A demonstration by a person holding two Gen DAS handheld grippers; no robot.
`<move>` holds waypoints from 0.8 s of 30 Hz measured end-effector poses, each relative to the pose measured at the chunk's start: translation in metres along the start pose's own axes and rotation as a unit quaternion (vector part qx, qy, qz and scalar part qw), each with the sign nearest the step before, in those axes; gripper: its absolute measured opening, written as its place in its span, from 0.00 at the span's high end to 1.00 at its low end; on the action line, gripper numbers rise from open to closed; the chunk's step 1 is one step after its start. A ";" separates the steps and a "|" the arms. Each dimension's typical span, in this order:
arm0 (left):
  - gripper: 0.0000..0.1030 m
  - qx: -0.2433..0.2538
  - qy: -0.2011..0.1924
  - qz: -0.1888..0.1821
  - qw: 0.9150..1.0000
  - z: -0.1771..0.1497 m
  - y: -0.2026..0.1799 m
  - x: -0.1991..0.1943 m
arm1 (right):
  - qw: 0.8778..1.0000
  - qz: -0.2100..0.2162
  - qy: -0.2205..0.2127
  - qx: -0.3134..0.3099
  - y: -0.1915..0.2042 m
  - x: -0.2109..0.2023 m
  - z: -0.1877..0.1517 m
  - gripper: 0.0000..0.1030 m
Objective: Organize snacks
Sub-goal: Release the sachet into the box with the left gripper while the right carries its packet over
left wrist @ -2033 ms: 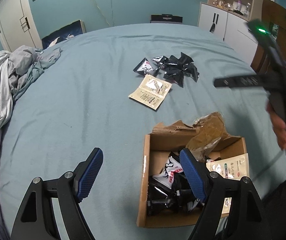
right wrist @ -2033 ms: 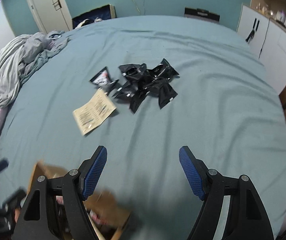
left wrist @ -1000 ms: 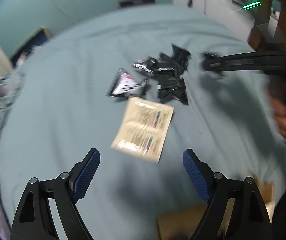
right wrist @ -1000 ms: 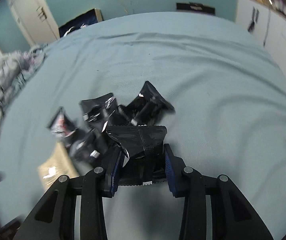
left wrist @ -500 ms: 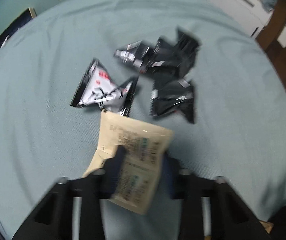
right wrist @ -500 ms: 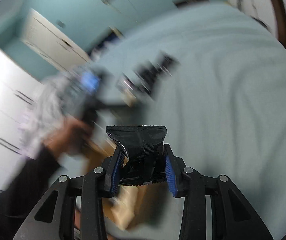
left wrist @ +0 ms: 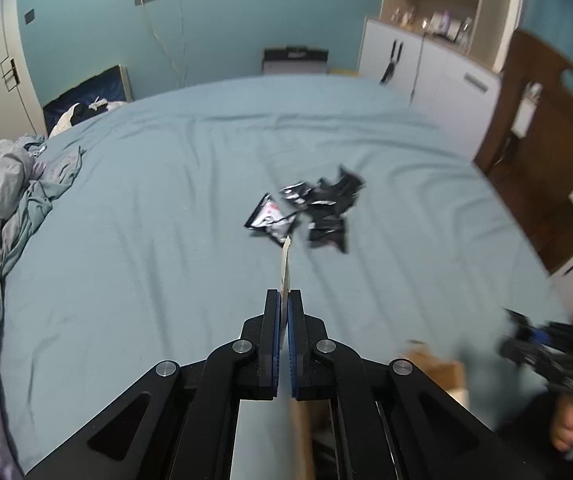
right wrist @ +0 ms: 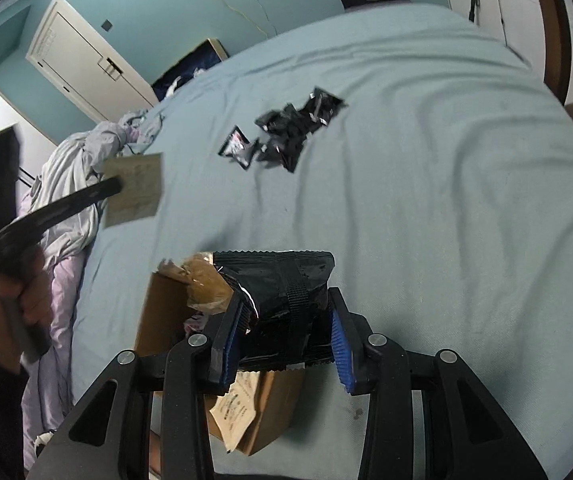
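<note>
Both grippers have left the snack pile since a second ago, each now carrying a packet toward the cardboard box (right wrist: 154, 320). Held above the bed (left wrist: 146, 220), the left gripper (left wrist: 284, 300) has its jaws clenched on the tan paper sachet (left wrist: 285, 268), seen edge-on here and flat-on in the right view. The right gripper (right wrist: 286, 324) has its jaws grasping a black foil snack packet (right wrist: 282, 288) directly over the box opening, beside the box's crumpled brown flap. A similar sachet lies in the box near its front. The remaining black packets (left wrist: 322, 208) sit well apart on the sheet. To place well, I would lower the black packet clear of the crumpled flap before releasing, then bring the sachet in flat beside it.
</note>
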State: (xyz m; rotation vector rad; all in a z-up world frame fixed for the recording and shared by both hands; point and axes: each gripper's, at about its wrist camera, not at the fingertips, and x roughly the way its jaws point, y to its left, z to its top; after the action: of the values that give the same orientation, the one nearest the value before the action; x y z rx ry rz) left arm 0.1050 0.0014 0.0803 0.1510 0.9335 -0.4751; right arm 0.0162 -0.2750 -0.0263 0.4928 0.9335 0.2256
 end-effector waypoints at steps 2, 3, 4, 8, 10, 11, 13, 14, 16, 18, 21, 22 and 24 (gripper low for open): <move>0.97 -0.010 -0.009 -0.023 1.000 -0.010 -0.003 -0.021 | 1.000 0.000 -0.012 -0.004 0.016 -0.009 -0.019 0.64; 0.97 -0.012 -0.012 -0.034 0.999 -0.017 -0.007 -0.030 | 1.000 0.000 -0.018 -0.003 0.017 -0.012 -0.021 0.64; 0.97 -0.011 -0.015 -0.043 0.999 -0.024 -0.013 -0.038 | 1.000 0.001 -0.021 -0.001 0.016 -0.013 -0.022 0.64; 0.97 -0.007 -0.019 -0.083 0.996 -0.055 -0.036 -0.053 | 1.000 -0.001 -0.013 0.008 0.016 -0.008 -0.030 0.64; 0.97 -0.007 -0.013 -0.103 0.995 -0.068 -0.044 -0.053 | 1.000 0.000 -0.010 0.008 0.017 -0.014 -0.028 0.64; 0.97 -0.002 -0.011 -0.107 0.994 -0.075 -0.050 -0.049 | 1.000 0.000 -0.010 0.005 0.018 -0.012 -0.028 0.64; 0.96 0.012 -0.008 -0.113 0.994 -0.089 -0.056 -0.034 | 1.000 0.002 -0.009 0.000 0.019 -0.027 -0.029 0.64; 0.91 0.017 -0.005 -0.108 0.994 -0.094 -0.058 -0.027 | 1.000 0.001 -0.009 -0.003 0.021 -0.026 -0.029 0.64; 0.61 0.024 0.007 -0.067 0.997 -0.104 -0.058 -0.014 | 1.000 0.000 -0.010 -0.009 0.023 -0.028 -0.029 0.64; 0.33 0.028 0.005 -0.022 0.999 -0.107 -0.056 -0.009 | 1.000 0.002 -0.009 -0.016 0.027 -0.028 -0.030 0.64; 0.22 0.008 0.011 0.005 1.000 -0.109 -0.044 -0.007 | 0.999 0.004 -0.005 -0.035 0.035 -0.024 -0.031 0.64; 0.22 -0.003 0.015 0.008 1.000 -0.110 -0.039 -0.005 | 0.999 0.006 -0.002 -0.040 0.037 -0.022 -0.031 0.64; 0.22 -0.021 0.026 0.017 0.999 -0.113 -0.032 0.000 | 0.998 -0.002 0.005 -0.058 0.044 -0.016 -0.032 0.64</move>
State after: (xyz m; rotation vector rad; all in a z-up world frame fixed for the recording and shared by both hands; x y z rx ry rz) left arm 0.0072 0.0100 0.0152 0.1410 0.9897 -0.4203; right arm -0.0182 -0.2334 -0.0086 0.3826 0.9253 0.2769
